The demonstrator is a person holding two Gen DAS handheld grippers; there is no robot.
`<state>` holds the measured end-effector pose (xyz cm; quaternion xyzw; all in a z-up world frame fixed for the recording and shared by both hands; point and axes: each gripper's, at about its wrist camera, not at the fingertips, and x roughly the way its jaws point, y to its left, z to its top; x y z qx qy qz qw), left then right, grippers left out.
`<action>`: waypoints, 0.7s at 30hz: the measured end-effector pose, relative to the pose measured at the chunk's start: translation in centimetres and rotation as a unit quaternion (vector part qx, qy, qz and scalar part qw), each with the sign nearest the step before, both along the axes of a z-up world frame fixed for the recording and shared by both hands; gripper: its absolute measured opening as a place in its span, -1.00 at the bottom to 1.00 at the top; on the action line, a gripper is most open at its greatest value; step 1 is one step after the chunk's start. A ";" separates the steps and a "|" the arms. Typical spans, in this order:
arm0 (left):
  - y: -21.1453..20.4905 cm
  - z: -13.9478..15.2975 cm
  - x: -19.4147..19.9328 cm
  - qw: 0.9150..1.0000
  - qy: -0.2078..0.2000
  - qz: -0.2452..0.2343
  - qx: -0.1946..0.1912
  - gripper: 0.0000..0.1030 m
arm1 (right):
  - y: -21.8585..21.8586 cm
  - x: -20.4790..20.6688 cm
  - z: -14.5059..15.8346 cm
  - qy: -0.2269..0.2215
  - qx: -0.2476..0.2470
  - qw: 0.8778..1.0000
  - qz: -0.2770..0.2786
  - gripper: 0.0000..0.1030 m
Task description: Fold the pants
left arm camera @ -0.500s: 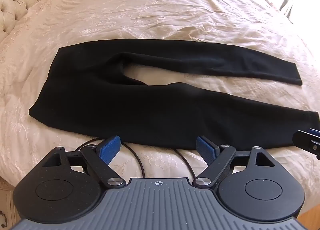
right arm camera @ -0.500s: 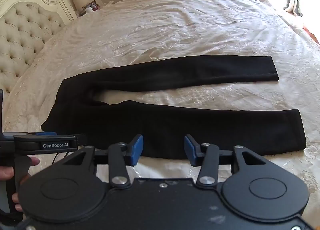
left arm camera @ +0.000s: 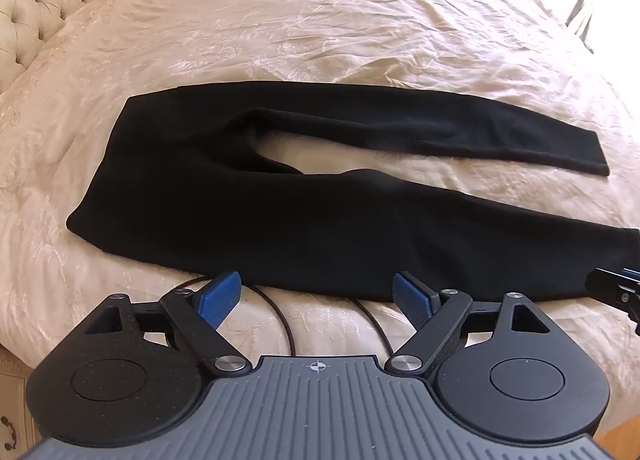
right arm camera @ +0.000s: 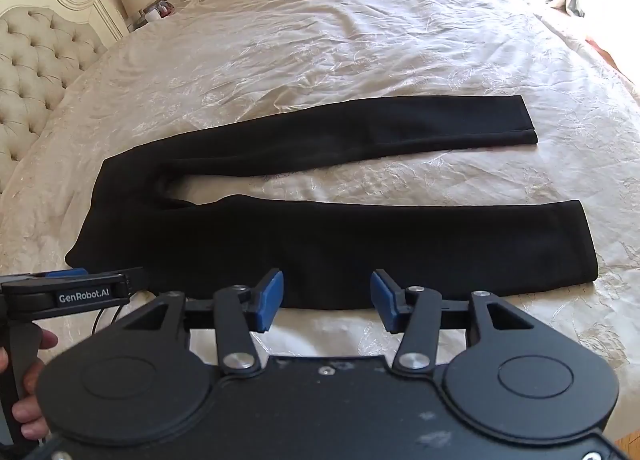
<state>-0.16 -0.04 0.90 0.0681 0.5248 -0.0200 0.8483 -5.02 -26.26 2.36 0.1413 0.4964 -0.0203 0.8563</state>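
Black pants point(left arm camera: 320, 220) lie flat on the cream bedspread point(left arm camera: 320, 40), waistband to the left, both legs spread apart toward the right. They also show in the right wrist view point(right arm camera: 360, 244). My left gripper point(left arm camera: 318, 296) is open and empty, hovering just short of the near edge of the lower leg. My right gripper point(right arm camera: 326, 298) is open and empty, at the near edge of the lower leg, closer to the cuff point(right arm camera: 588, 244). The left gripper shows from the side in the right wrist view point(right arm camera: 80, 288). The right gripper's tip peeks in at the left wrist view's right edge point(left arm camera: 616, 288).
A tufted cream headboard point(right arm camera: 36, 60) stands at the left. A nightstand with a lamp point(right arm camera: 134, 0) is beyond it. A black cable point(left arm camera: 288, 320) loops on the bedspread near the bed's front edge. A bright window is at the far right.
Both grippers have drifted slightly closer to the near edge of the lower pant leg. The pants have not moved.
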 end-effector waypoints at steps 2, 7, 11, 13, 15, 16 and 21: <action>0.0 -0.1 0.0 1.000 0.000 0.000 0.001 0.61 | 0.0 -0.1 0.1 -0.001 -0.001 1.000 0.000 0.02; 0.0 -0.2 0.1 1.000 0.001 0.001 0.004 0.61 | 0.0 -0.1 0.1 0.000 -0.001 1.000 0.001 0.03; 0.1 -0.3 0.0 1.000 0.001 0.003 0.004 0.61 | 0.1 0.4 -0.1 0.003 -0.004 1.000 0.004 0.03; 0.2 -0.3 0.0 1.000 0.000 0.003 0.005 0.61 | 0.2 0.4 0.0 0.004 -0.006 1.000 0.005 0.03; 0.2 -0.3 0.0 1.000 0.000 0.003 0.005 0.61 | 0.3 0.5 0.0 0.006 -0.010 1.000 0.005 0.03; 0.2 -0.3 -0.1 1.000 0.000 0.003 0.005 0.61 | 0.3 0.5 -0.1 0.008 -0.012 1.000 0.005 0.04; 0.3 -0.4 -0.2 1.000 0.000 0.003 0.006 0.61 | 0.2 0.6 -0.3 0.019 -0.021 1.000 0.001 0.04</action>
